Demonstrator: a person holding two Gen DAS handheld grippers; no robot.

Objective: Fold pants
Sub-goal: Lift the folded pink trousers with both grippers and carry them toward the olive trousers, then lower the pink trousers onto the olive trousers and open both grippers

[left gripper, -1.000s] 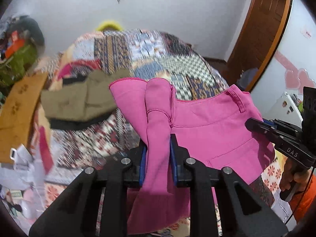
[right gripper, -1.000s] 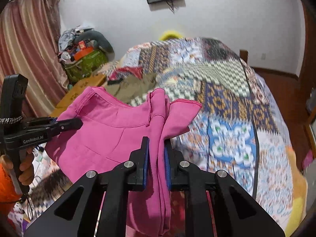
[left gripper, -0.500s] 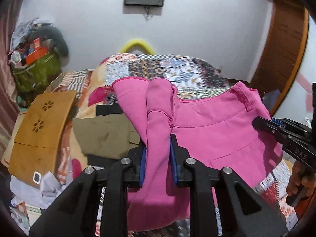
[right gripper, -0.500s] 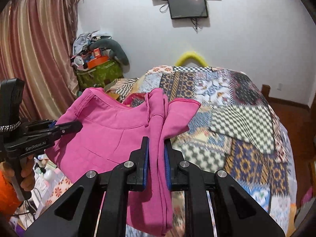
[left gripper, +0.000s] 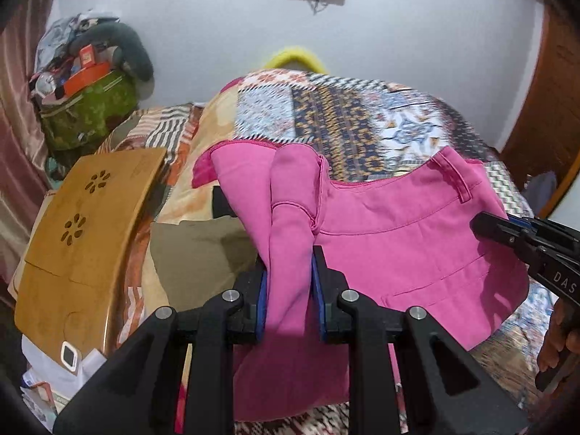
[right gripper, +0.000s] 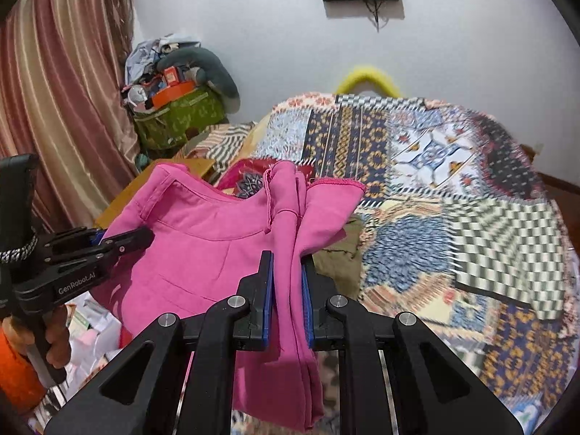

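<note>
The pink pants (left gripper: 391,239) hang in the air above the patchwork bed (left gripper: 344,116), stretched by the waistband between both grippers. My left gripper (left gripper: 288,264) is shut on a bunched end of the waistband. My right gripper (right gripper: 286,268) is shut on the other bunched end of the pants (right gripper: 203,239). The right gripper also shows at the right edge of the left wrist view (left gripper: 485,226), and the left gripper at the left of the right wrist view (right gripper: 141,237). The legs drop below, out of view.
Folded olive and dark clothes (left gripper: 195,253) lie on the bed under the pants. A wooden lap table (left gripper: 83,224) stands left of the bed. A green bag with clutter (right gripper: 174,116) sits by the curtain. A door (left gripper: 551,108) is at the right.
Both grippers have lifted and tilted up with the pants held taut between them. More of the wall and screen is in view now, and the bed sits lower.
</note>
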